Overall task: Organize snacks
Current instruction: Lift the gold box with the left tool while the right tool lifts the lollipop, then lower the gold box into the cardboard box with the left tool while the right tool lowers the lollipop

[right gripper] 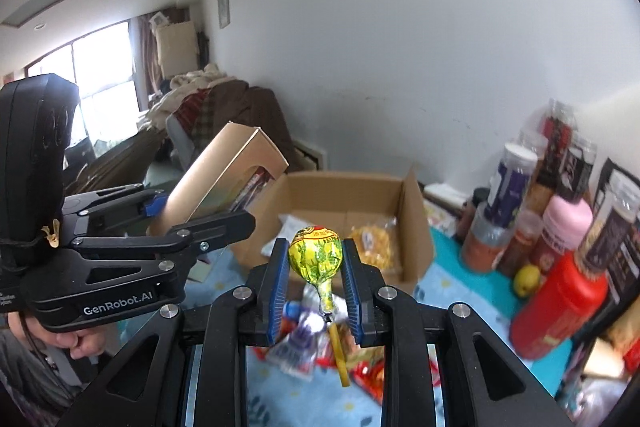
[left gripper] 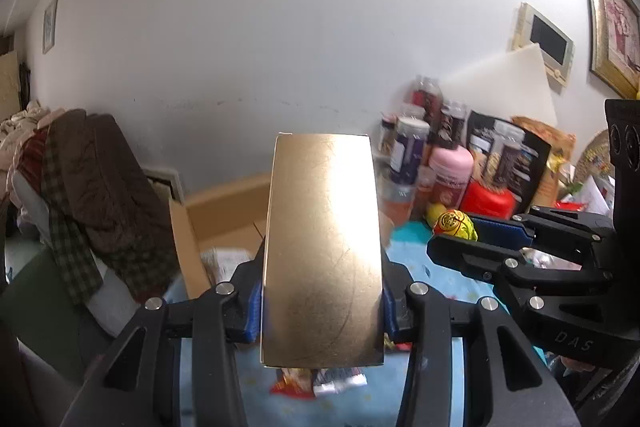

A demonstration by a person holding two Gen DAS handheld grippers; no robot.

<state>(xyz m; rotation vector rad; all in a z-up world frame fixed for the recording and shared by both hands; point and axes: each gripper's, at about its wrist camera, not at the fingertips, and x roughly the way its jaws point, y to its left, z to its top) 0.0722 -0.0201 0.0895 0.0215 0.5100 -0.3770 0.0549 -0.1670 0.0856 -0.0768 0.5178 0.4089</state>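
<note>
While wrappers (right gripper: 320, 343) litter the desk (right gripper: 452, 279), left gripper (left gripper: 322, 291) clamps a gold box (left gripper: 322, 247), right gripper (right gripper: 316, 279) a lollipop (right gripper: 315, 255); carton (right gripper: 344, 195) part-filled, sorting seemingly midway.

Wall: a framed picture (left gripper: 614, 23) and a small dark-screened panel (left gripper: 546, 41) hang at right.
Left side: heaped clothes (left gripper: 86, 187) over furniture.
Far end: a bright window (right gripper: 102, 79).
Surface: a blue patterned cloth (right gripper: 452, 291).

wall (left gripper: 240, 27): plain white | window (right gripper: 100, 67): bright daylight, far left | framed picture (left gripper: 614, 23): on wall | clothes pile (left gripper: 80, 187): heaped on furniture
</note>
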